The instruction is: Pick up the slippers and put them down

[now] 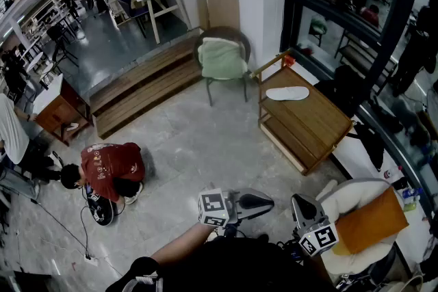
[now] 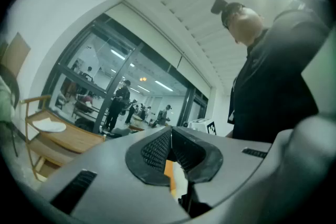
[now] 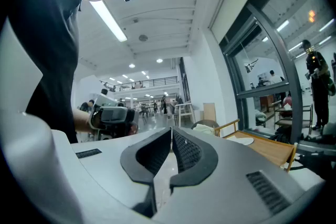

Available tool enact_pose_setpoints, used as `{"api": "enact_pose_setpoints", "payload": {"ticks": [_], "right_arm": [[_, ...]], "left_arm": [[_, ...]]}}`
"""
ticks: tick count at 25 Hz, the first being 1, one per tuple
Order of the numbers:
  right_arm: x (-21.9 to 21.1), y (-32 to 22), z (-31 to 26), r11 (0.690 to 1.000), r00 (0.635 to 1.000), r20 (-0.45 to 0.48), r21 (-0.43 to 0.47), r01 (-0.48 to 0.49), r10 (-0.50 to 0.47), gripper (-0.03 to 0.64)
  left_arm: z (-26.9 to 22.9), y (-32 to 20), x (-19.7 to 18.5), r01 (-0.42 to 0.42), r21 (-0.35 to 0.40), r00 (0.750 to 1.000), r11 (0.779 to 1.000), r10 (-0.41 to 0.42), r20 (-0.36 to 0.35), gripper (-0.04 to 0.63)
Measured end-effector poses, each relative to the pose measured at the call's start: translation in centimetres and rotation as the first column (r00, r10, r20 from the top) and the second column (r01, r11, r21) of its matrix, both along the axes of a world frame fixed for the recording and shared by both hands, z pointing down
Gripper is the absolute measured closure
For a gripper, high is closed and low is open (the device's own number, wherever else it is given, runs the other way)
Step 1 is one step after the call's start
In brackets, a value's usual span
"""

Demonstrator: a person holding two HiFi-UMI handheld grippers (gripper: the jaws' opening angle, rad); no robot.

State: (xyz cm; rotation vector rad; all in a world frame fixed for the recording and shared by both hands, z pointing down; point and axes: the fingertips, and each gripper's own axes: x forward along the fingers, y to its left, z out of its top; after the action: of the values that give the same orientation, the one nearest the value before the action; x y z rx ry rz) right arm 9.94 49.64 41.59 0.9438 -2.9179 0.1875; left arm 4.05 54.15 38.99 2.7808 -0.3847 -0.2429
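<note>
One white slipper (image 1: 287,93) lies flat on the low wooden table (image 1: 321,126) by the glass wall; I see no second slipper. It also shows small at the left of the left gripper view as the slipper (image 2: 50,125), and at the right of the right gripper view as the slipper (image 3: 245,140). My left gripper (image 1: 263,202) and right gripper (image 1: 299,202) hang close to my body at the bottom of the head view, far from the table. The left gripper (image 2: 170,132) has its jaws pressed together with nothing between them. So has the right gripper (image 3: 171,132).
A chair with a green cushion (image 1: 222,58) stands beyond the table. A wooden step platform (image 1: 144,82) runs along the back. A person in a red shirt (image 1: 109,171) crouches on the floor at the left. A white armchair with an orange cushion (image 1: 369,222) is at my right.
</note>
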Motion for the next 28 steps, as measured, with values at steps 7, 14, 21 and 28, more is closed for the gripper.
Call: {"api": "enact_pose_setpoints", "payload": {"ticks": [7, 14, 21, 28], "right_arm": [[-5.1, 1.0, 1.3, 0.992, 0.995, -0.018, -0.08, 0.094, -0.096, 0.591], [-5.8, 1.8, 1.5, 0.997, 1.0, -0.025, -0.078, 0.003, -0.005, 0.591], [-9.2, 2.9, 1.3, 0.996, 0.996, -0.064, -0.057, -0.064, 0.06, 0.591], [-5.6, 1.5, 1.0, 0.981, 0.976, -0.1, 0.014, -0.192, 0.192, 0.591]], "left_arm": [[0.9, 3.2, -0.3, -0.149, 0.054, 0.988, 0.987, 0.147, 0.04, 0.583], [1.9, 2.4, -2.4, -0.111, 0.042, 0.99, 0.993, 0.107, 0.087, 0.583], [3.6, 2.8, -8.4, -0.023, -0.048, 0.995, 0.999, 0.027, 0.095, 0.583], [6.4, 0.1, -10.5, 0.013, -0.033, 0.99, 0.999, -0.009, 0.141, 0.583]]}}
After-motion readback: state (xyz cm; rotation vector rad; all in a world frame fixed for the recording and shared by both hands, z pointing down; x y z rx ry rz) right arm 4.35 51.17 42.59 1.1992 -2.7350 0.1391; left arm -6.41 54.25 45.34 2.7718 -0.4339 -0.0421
